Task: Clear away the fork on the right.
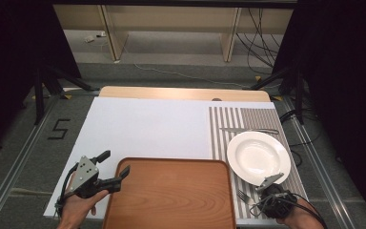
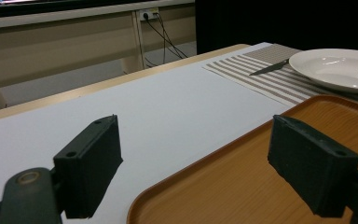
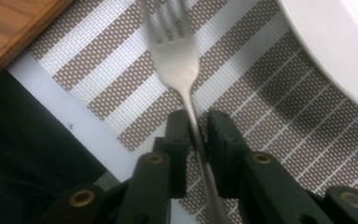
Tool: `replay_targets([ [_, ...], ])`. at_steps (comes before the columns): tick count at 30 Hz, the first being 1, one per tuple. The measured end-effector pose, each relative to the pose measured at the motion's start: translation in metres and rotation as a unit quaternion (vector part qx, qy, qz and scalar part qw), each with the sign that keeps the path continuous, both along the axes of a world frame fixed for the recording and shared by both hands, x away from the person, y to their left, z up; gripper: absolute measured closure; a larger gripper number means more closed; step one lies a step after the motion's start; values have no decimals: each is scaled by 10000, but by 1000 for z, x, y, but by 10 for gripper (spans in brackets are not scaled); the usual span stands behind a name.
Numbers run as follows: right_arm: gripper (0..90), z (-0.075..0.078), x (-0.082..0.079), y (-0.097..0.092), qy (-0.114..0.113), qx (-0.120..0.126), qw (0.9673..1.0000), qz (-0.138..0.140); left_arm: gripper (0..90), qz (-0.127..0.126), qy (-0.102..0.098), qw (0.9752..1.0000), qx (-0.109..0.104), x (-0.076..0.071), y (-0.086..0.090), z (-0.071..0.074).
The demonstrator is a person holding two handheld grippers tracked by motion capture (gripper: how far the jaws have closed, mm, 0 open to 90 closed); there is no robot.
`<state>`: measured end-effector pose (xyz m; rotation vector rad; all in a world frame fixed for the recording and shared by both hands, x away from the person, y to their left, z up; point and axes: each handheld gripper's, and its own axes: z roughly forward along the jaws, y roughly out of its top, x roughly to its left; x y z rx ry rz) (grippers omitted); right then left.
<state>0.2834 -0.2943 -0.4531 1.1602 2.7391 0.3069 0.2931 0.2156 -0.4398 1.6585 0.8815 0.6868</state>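
Right claw (image 3: 197, 128) pinching fork (image 3: 175, 51) handle on striped placemat (image 3: 270, 98), fork unlifted. Left claw (image 2: 193, 163) wide open, empty, over wooden tray (image 1: 171, 195) edge. Plate (image 1: 258, 157), knife (image 1: 248, 130) at tray's 2 o'clock untouched; tray bare.

fork (image 3: 175, 51) on placemat (image 3: 261, 112), beside plate (image 3: 340, 51)

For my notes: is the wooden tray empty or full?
Empty. The high view shows the tray with bare wood all over; plate and fork lie beside it.

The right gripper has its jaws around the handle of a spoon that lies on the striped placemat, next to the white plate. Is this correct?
Not quite: it is a fork, not a spoon; its tines show in the right gripper view. The right gripper does close around its handle on the striped placemat, beside the white plate.
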Motion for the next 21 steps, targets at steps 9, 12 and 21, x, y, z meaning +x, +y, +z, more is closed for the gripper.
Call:
replay_targets([
  [9, 848, 0, -1, 4, 103, -61, 9999, 42, 168, -20, 11, 10000, 15, 0, 0, 0],
  [12, 848, 0, 1, 5, 19, -139, 9997, 174, 168, -21, 16, 10000, 2, 0, -1, -1],
  [21, 856, 1, -1, 8, 66, -217, 9996, 178, 168, -20, 2, 10000, 8, 0, 0, 0],
])
